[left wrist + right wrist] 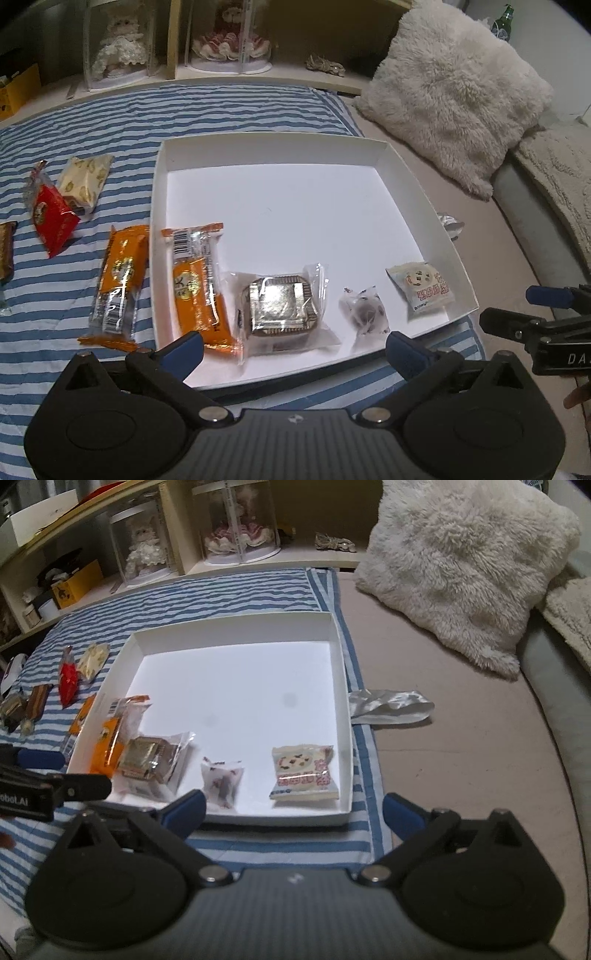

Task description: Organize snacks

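- Left gripper (295, 347) and right gripper (291, 812) both gape, empty, near the box (424, 192).
- Orange bar (118, 284) on the bed: probably light, crinkly, slippery; pinch mid-length across its width.

Home bedroom, striped bedsheet (221, 110), fluffy pillow (454, 107), shelf of boxed dolls (236, 528)

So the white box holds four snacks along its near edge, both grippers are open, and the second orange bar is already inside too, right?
Not quite. The second orange bar lies outside the white box, on the striped blanket beside its left wall, as the left wrist view shows. The rest stands: four snacks sit along the near edge, and the left gripper and right gripper are both open.
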Motion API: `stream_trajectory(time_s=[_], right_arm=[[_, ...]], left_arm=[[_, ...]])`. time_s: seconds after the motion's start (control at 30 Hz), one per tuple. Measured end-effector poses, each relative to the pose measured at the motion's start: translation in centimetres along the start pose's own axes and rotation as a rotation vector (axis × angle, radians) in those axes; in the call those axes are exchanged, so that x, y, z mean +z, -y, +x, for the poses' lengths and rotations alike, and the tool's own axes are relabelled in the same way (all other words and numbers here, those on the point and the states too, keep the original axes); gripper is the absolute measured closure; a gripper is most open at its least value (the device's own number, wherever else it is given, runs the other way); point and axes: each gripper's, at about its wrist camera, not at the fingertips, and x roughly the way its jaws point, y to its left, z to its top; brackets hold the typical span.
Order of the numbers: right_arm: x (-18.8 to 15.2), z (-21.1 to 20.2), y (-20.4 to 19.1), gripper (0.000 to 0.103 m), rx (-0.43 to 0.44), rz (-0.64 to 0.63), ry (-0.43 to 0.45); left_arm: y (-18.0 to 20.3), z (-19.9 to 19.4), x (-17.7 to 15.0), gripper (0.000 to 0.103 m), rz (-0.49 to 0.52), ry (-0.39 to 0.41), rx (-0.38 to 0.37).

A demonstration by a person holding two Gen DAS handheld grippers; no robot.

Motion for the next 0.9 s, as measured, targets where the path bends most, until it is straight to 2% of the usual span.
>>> stream_trajectory(time_s=[0.47, 0.6, 0.9], right_arm=[[-0.4, -2.4, -2.2, 0.001, -0.018, -0.005, 0.004], [0.1, -2.6, -2.9, 0.001, 0.005, 0.006, 0.014], [2.0, -2.5, -6.9, 0.001, 0.036, -0.014, 0.038]], left_arm=[[-3.4, -3.2, -1.0, 0.000, -0.016, 0.040, 0.021], [-4.5, -4.1, -1.0, 0.000, -0.013, 0.050, 0.035], [-9.6, -6.8, -0.7, 0.000, -0.045, 0.089, 0.091]])
